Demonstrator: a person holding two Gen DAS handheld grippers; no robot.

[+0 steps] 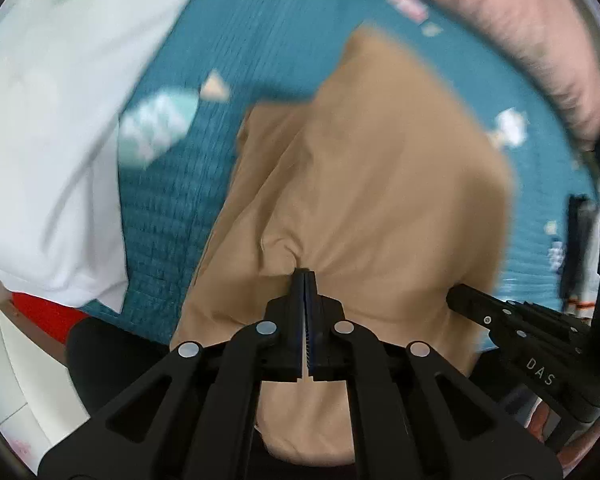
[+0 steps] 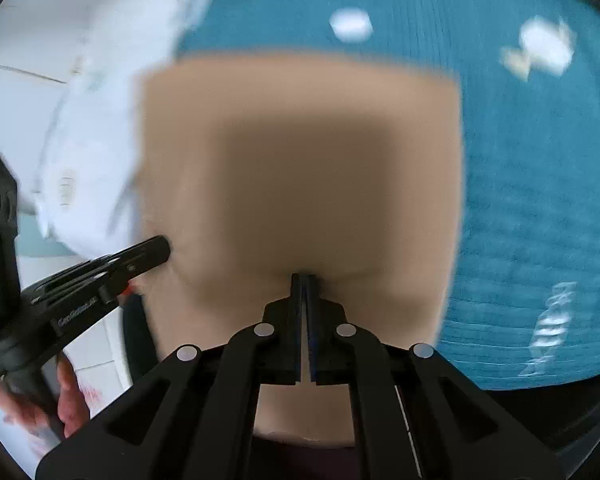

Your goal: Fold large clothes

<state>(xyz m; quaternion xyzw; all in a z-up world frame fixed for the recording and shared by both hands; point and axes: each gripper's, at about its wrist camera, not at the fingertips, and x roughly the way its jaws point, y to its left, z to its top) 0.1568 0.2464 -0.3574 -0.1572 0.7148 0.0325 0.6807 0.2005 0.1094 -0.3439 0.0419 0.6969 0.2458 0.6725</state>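
Note:
A tan garment lies partly folded on a teal bedspread. My left gripper is shut on a pinch of its near edge, and the cloth puckers around the tips. In the right wrist view the same tan garment shows blurred, with my right gripper shut on its near edge too. Each gripper also appears in the other's view: the right gripper at the cloth's right side, the left gripper at its left side. Both hold the same near hem, a little apart.
A white garment lies on the bedspread to the left of the tan one. The teal bedspread carries scattered pale printed patches. A person's forearm crosses the top right. Pale tiled floor shows at the far left.

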